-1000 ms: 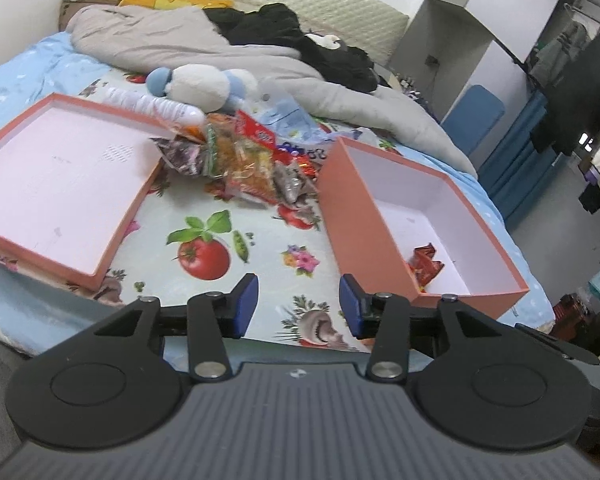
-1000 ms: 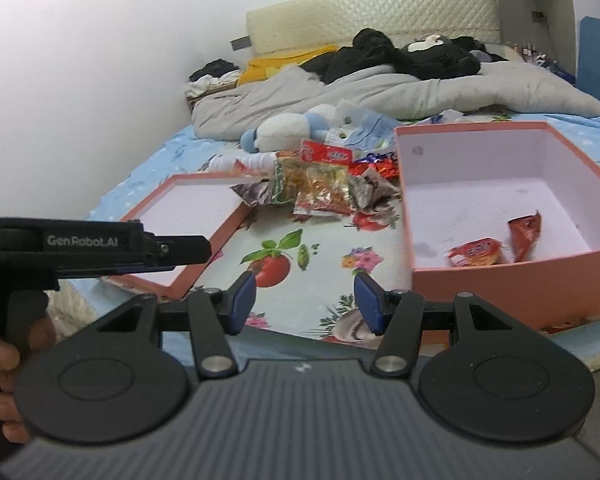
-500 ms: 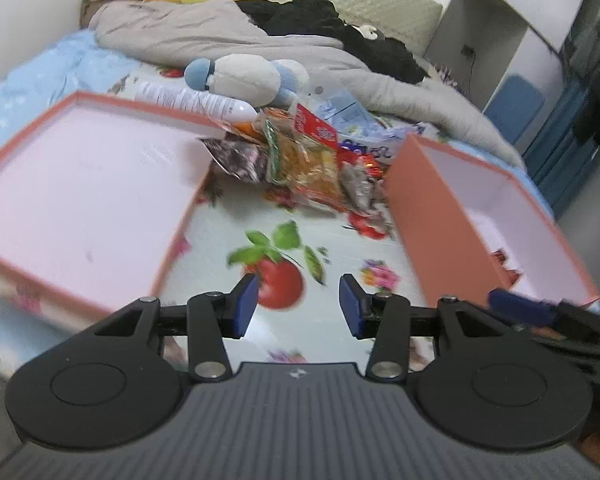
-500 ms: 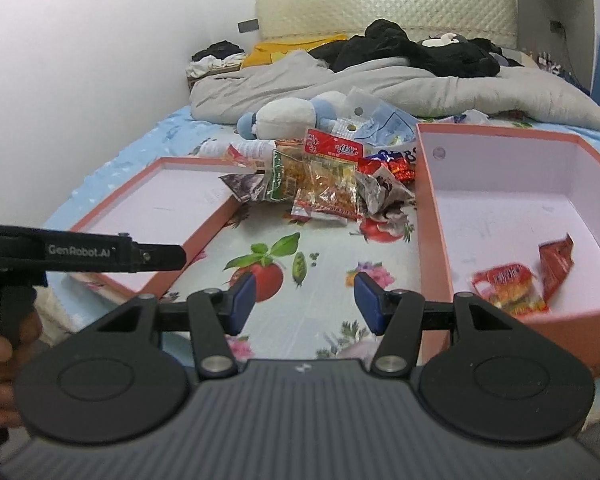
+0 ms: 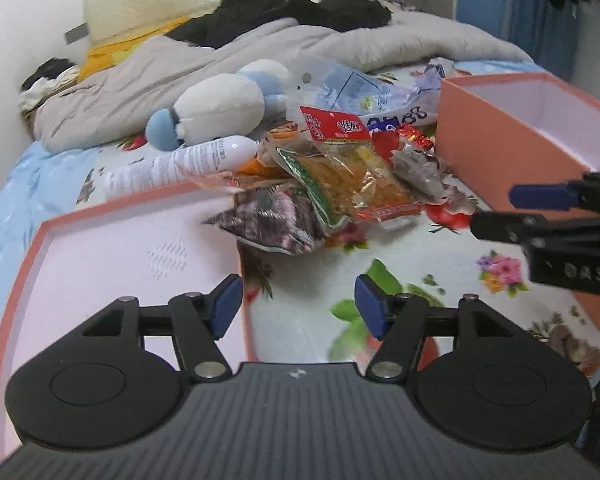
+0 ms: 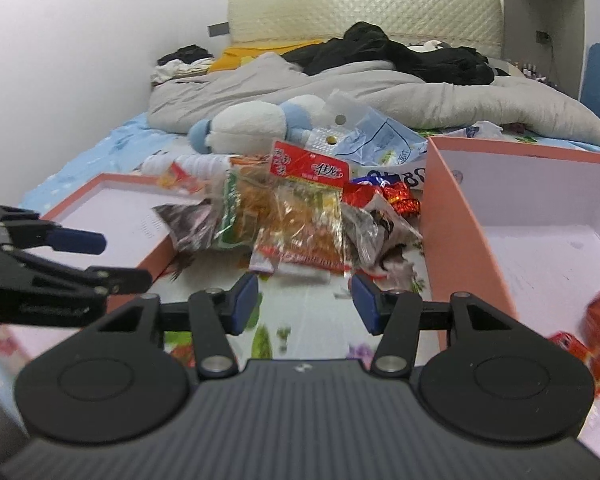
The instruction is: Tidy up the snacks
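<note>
A pile of snack packets (image 5: 340, 184) lies on the fruit-print bedsheet between a shallow salmon lid (image 5: 120, 256) on the left and a deep salmon box (image 5: 500, 140) on the right; the pile also shows in the right wrist view (image 6: 300, 220). The box (image 6: 452, 216) holds red packets (image 6: 596, 328). My left gripper (image 5: 298, 306) is open and empty, short of the pile, over the lid's right edge. My right gripper (image 6: 304, 300) is open and empty, just in front of the pile.
A white and blue plush toy (image 5: 228, 108), a white tube (image 5: 188, 164) and clear plastic bags (image 6: 372, 136) lie behind the pile. A grey duvet (image 6: 380, 92) and dark clothes cover the far bed. The wall is at the left.
Both grippers have moved forward toward the snack pile, which now looks larger and closer. Each gripper now shows in the other's view. Both stay open.
</note>
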Motion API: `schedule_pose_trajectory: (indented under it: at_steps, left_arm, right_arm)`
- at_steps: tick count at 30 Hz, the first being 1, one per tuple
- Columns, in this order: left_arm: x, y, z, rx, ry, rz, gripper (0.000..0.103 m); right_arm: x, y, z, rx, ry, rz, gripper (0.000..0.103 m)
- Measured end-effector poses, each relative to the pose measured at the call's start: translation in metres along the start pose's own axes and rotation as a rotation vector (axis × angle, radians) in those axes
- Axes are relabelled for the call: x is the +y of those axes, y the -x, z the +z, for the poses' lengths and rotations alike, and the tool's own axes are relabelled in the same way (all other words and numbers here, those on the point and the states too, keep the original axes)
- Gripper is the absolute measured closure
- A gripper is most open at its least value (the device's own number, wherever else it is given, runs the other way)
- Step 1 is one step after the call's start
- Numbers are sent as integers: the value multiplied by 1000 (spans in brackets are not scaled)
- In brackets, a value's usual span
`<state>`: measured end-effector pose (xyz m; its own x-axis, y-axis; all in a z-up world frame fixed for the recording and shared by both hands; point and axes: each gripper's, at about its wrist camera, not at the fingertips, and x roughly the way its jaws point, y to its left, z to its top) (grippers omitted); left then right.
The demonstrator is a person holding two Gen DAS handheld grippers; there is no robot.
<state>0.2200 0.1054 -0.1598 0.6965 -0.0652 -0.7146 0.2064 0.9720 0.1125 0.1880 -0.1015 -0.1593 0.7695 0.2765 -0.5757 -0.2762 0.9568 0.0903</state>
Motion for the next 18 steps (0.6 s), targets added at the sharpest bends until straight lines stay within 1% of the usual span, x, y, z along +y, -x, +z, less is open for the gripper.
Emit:
schedule_pose_trajectory:
  at_steps: [4, 6, 7, 9, 11, 13, 16, 18]
  left_arm:
    - [5, -17, 14, -16, -122, 28, 35]
    - [8, -26, 22, -31, -166, 3, 35]
    - [9, -31, 27, -34, -177, -8, 33]
    - [10, -42, 35, -32, -180, 0, 33]
    - [14, -54, 43, -24, -172, -28, 33]
    - [15, -64, 47, -12, -177, -41, 33]
    - [18, -74, 51, -9, -186, -37, 33]
    - [19, -79, 53, -4, -194, -63, 33]
  right_arm:
    - [3, -30, 6, 3, -22, -25, 49]
    - [4, -42, 8, -4, -32, -47, 49]
    - [4, -47, 9, -7, -38, -58, 49]
    - [4, -58, 12, -17, -48, -83, 49]
    - [4, -69, 14, -19, -43, -123, 49]
    - [1, -79, 17, -14, -48, -159, 49]
    - [-4, -94, 18, -6, -38, -222, 49]
    - [-5, -103, 17, 4, -22, -255, 48]
